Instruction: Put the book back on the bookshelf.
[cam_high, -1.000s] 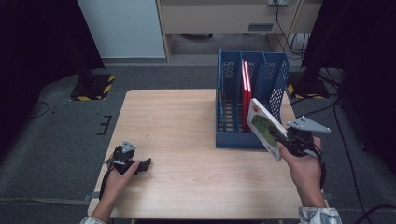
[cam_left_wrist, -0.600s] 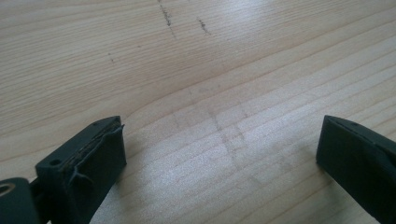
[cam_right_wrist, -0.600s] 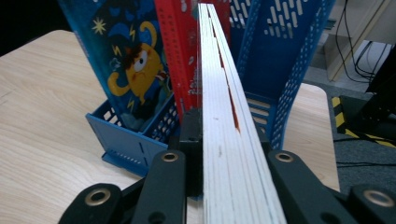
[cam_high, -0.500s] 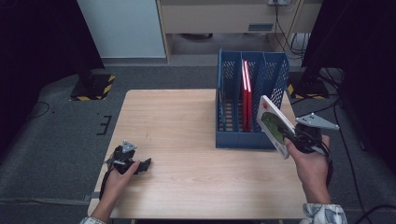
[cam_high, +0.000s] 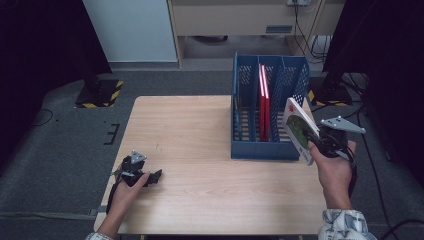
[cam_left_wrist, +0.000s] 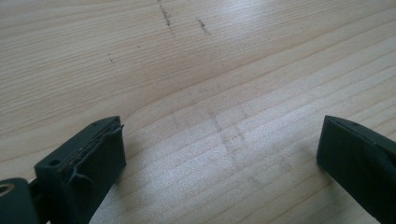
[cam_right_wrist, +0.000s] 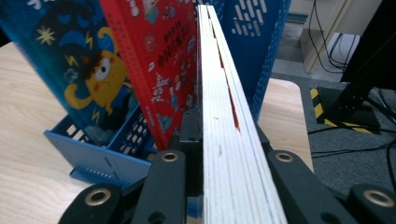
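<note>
My right gripper (cam_high: 313, 143) is shut on a thin picture book (cam_high: 298, 130) with a white and green cover, held upright and tilted just past the right end of the blue file rack (cam_high: 260, 150). In the right gripper view the jaws (cam_right_wrist: 223, 135) clamp the book's white page edges (cam_right_wrist: 219, 102), and a red cover (cam_right_wrist: 159, 70) and a blue one fan out to the left. Red books (cam_high: 263, 102) stand in the rack's middle slot. My left gripper (cam_high: 150, 176) rests on the table (cam_high: 200, 130) at the front left, open (cam_left_wrist: 219, 158) over bare wood.
The rack (cam_right_wrist: 93, 161) stands at the table's back right, its other slots showing no books. Dark stands with striped bases (cam_high: 100, 92) and cables (cam_high: 320, 30) sit on the grey floor around the table.
My right gripper has carried the book a little to the right, toward the rack's right end. The left gripper has stayed put.
</note>
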